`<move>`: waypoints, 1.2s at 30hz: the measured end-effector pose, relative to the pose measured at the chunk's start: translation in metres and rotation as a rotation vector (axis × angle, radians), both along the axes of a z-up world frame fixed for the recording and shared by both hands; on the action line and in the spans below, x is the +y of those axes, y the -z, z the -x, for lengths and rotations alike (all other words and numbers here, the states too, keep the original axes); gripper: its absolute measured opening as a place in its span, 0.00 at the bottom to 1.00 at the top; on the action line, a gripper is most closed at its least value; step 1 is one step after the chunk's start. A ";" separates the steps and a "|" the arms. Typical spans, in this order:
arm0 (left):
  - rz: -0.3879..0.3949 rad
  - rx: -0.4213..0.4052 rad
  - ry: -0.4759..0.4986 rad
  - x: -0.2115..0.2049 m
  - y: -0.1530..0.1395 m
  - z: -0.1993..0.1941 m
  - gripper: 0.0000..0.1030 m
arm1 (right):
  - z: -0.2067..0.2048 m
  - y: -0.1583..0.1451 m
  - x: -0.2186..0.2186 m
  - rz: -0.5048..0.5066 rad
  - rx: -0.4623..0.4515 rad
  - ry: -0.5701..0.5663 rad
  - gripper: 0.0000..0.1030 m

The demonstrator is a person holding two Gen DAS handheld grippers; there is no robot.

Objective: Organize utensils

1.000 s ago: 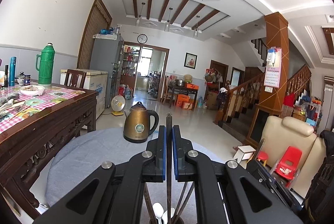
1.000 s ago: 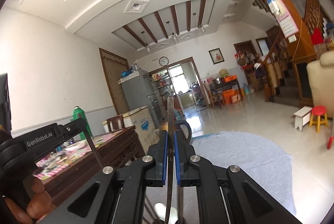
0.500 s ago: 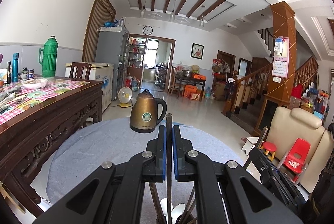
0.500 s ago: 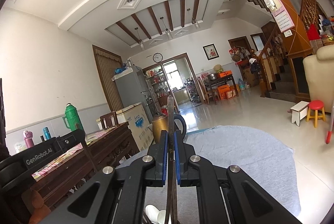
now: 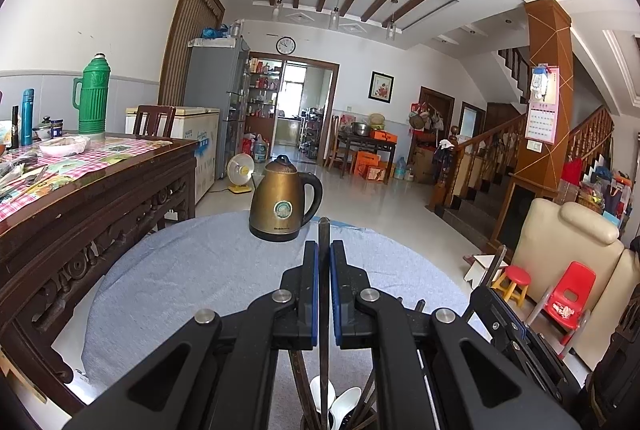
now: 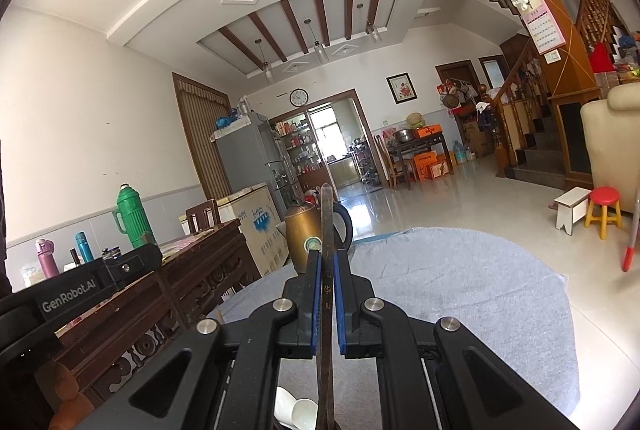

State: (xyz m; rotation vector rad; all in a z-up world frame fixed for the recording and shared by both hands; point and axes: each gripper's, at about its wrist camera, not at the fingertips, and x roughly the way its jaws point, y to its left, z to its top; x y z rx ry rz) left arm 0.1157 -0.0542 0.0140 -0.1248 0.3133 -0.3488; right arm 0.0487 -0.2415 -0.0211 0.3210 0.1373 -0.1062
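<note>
Between the blue pads of our left claw (image 5: pixel 324 270) a dark chopstick (image 5: pixel 323 306) stands upright, clamped; white spoons (image 5: pixel 340 404) sit below. Our right claw (image 6: pixel 326 278) pinches another chopstick (image 6: pixel 326 230). Beyond, a kettle (image 5: pixel 282 199) stands on the grey-clothed bench (image 5: pixel 200 270).

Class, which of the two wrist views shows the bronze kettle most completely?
The left wrist view: the kettle stands whole on the grey-covered table, with lid, handle and base visible. In the right wrist view the chopstick held in the right gripper crosses the kettle, hiding part of it.
</note>
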 end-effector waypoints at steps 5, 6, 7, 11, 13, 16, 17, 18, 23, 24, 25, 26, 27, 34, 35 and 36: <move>-0.005 0.010 0.002 -0.003 0.004 -0.003 0.05 | -0.003 0.004 0.001 -0.005 0.011 0.001 0.07; -0.006 0.012 0.002 -0.003 0.003 -0.004 0.05 | -0.002 0.006 0.001 -0.006 0.012 0.002 0.07; -0.006 0.015 0.003 -0.003 0.004 -0.005 0.05 | -0.003 0.006 0.001 -0.008 0.014 0.001 0.07; -0.008 0.022 0.002 -0.004 0.007 -0.006 0.05 | -0.003 0.010 -0.001 -0.010 0.020 -0.003 0.07; -0.008 0.026 0.003 -0.004 0.008 -0.006 0.05 | -0.004 0.012 0.000 -0.011 0.023 -0.004 0.07; -0.009 0.028 0.003 -0.004 0.009 -0.006 0.05 | -0.008 0.011 0.001 -0.012 0.028 -0.006 0.07; -0.008 0.030 0.003 -0.004 0.010 -0.006 0.05 | -0.009 0.011 0.002 -0.012 0.029 -0.007 0.07; -0.008 0.033 0.003 -0.004 0.010 -0.007 0.05 | -0.010 0.011 0.002 -0.012 0.030 -0.007 0.07; -0.010 0.041 0.002 -0.005 0.013 -0.008 0.05 | -0.013 0.012 0.002 -0.013 0.034 -0.009 0.07; -0.009 0.043 0.001 -0.006 0.014 -0.008 0.05 | -0.014 0.012 0.003 -0.012 0.035 -0.010 0.07; -0.009 0.044 0.000 -0.005 0.015 -0.008 0.05 | -0.014 0.013 0.004 -0.012 0.037 -0.013 0.07; -0.009 0.045 -0.001 -0.005 0.015 -0.008 0.05 | -0.014 0.014 0.004 -0.011 0.037 -0.013 0.07; -0.008 0.046 0.000 -0.005 0.015 -0.009 0.05 | -0.014 0.015 0.005 -0.010 0.037 -0.013 0.07; -0.008 0.053 -0.002 -0.004 0.017 -0.010 0.05 | -0.018 0.018 0.005 -0.012 0.045 -0.020 0.07; -0.008 0.055 -0.003 -0.004 0.018 -0.010 0.05 | -0.017 0.018 0.005 -0.012 0.047 -0.021 0.07; -0.007 0.057 -0.004 -0.004 0.019 -0.010 0.05 | -0.016 0.018 0.003 -0.013 0.049 -0.023 0.07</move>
